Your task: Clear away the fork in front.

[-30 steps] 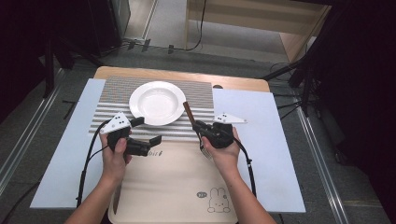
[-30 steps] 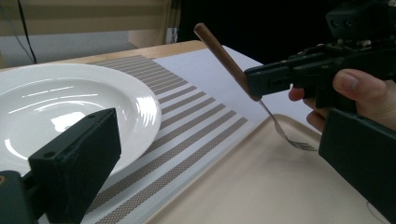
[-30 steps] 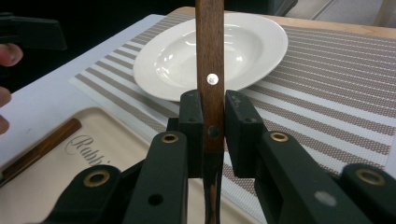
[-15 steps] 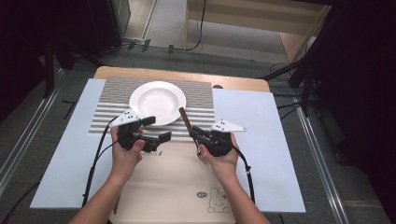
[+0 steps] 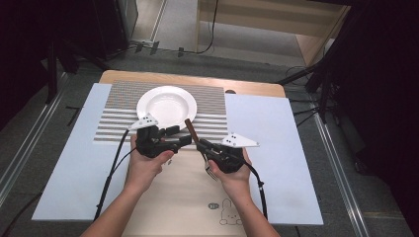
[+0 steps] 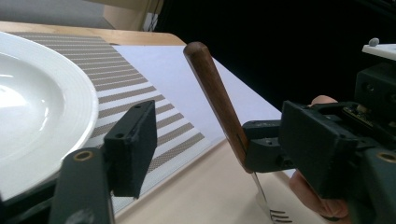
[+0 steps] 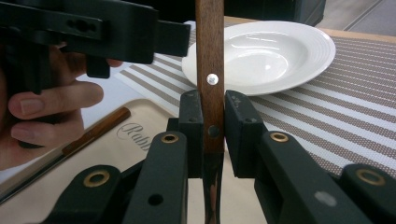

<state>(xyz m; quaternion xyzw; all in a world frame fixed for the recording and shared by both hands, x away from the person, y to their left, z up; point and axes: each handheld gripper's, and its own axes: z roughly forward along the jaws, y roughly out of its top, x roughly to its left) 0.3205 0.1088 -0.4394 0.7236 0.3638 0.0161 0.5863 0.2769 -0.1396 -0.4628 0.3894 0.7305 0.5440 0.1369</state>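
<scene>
Fork [image 5: 196, 141] clamped in right hand-held gripper [image 5: 201, 146].

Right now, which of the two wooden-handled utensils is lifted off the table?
The wooden-handled metal fork, clamped upright in the right tool. The other wooden-handled utensil lies flat on the beige mat.

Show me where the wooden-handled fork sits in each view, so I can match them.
High view: fork at centre, clamped in the right gripper, tines toward the person.
Left gripper view: right of centre, handle slanting up-left.
Right gripper view: upright at centre, between the jaws.
Shared landmark: white plate.
</scene>
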